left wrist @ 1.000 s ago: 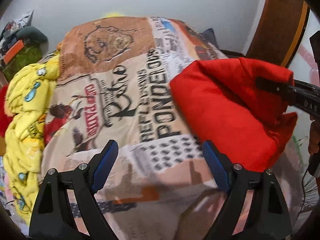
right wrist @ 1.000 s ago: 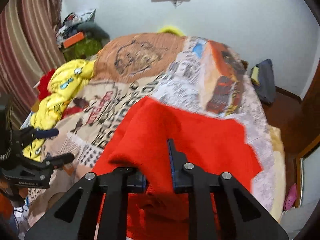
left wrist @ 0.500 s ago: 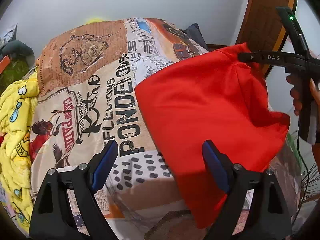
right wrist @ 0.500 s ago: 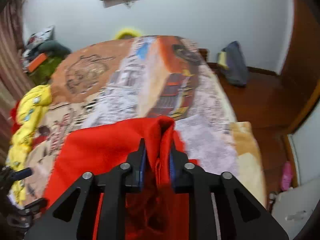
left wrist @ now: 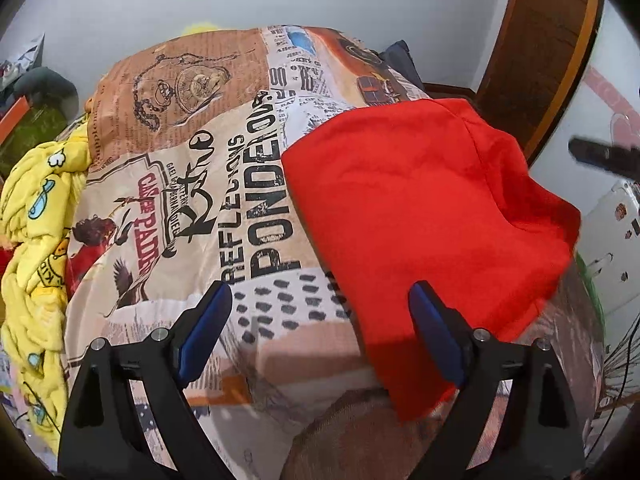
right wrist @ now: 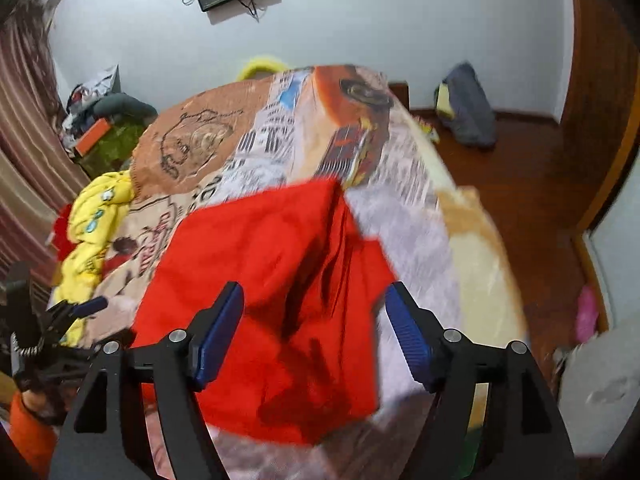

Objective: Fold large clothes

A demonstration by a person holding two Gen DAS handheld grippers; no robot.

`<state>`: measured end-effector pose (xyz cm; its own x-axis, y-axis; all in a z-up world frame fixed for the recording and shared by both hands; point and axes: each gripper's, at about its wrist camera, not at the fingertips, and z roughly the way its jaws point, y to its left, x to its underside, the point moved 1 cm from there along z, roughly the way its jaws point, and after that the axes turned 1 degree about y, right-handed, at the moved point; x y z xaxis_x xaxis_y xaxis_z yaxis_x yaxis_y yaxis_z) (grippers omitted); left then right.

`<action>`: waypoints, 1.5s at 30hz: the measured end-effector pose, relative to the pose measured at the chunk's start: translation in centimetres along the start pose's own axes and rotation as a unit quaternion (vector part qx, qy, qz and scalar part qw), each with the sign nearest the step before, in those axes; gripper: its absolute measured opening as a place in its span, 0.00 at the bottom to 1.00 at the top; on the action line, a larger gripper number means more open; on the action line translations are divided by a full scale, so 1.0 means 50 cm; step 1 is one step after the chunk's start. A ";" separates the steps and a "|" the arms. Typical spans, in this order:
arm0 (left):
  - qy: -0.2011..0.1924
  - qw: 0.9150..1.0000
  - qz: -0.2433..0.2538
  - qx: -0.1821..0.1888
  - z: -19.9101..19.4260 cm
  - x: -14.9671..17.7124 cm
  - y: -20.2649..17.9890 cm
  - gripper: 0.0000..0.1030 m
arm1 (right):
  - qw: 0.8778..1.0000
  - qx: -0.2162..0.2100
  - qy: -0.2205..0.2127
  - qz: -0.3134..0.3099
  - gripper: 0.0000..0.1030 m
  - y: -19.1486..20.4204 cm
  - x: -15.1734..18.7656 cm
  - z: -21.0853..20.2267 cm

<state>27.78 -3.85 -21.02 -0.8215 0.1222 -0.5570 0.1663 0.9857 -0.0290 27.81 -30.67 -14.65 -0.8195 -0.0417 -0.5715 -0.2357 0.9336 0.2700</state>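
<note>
A red garment point(left wrist: 412, 216) lies folded on the printed bedspread point(left wrist: 192, 184) at the right side of the bed, its lower edge hanging over the near end. My left gripper point(left wrist: 320, 320) hovers open above the bedspread, its jaws still widening, with only the garment's left edge showing between them. In the right wrist view the same red garment point(right wrist: 280, 280) lies rumpled under my right gripper point(right wrist: 314, 332), whose jaws are opening wide, the blue pads clear of the cloth. The left gripper point(right wrist: 80, 312) also shows at the far left there.
A crumpled yellow cartoon blanket point(left wrist: 36, 240) is heaped along the bed's left side. A wooden door point(left wrist: 540, 52) stands at the right. A grey bag point(right wrist: 468, 108) sits on the wooden floor by the far wall, and a striped curtain point(right wrist: 24, 128) hangs at the left.
The right gripper carried the red garment's edge to the right across the bed, then opened and let it drop flat. The left gripper stayed open above the bedspread.
</note>
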 end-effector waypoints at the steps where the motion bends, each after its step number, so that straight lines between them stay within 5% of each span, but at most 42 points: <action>1: -0.001 1.000 0.006 -0.002 -0.008 0.006 -0.005 0.88 | 1.000 -0.010 0.009 0.008 0.68 0.000 0.018 0.005; 11: 0.045 0.997 0.058 0.032 -0.004 0.084 -0.071 0.88 | 0.989 -0.083 0.066 0.099 0.67 -0.002 0.099 0.092; 17: 0.055 0.997 0.055 0.008 0.025 0.094 -0.092 0.88 | 0.985 -0.101 0.053 0.128 0.14 0.008 0.097 0.118; 28: 0.004 0.999 0.034 -0.012 -0.015 0.061 -0.067 0.88 | 0.995 -0.083 -0.061 0.014 0.07 0.077 0.042 -0.061; 39: 0.007 0.999 0.043 -0.005 -0.039 0.085 -0.058 0.88 | 0.997 -0.052 0.030 0.049 0.07 0.002 0.155 0.019; 45: -0.031 0.998 0.045 -0.019 -0.086 0.054 -0.043 0.88 | 1.000 -0.014 -0.016 -0.005 0.08 0.046 0.127 -0.039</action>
<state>22.86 -5.16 -18.86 -0.7685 0.2035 -0.6066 0.2158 0.9750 0.0538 21.04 -29.47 -16.17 -0.7997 -0.0388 -0.5991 -0.2592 0.9225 0.2861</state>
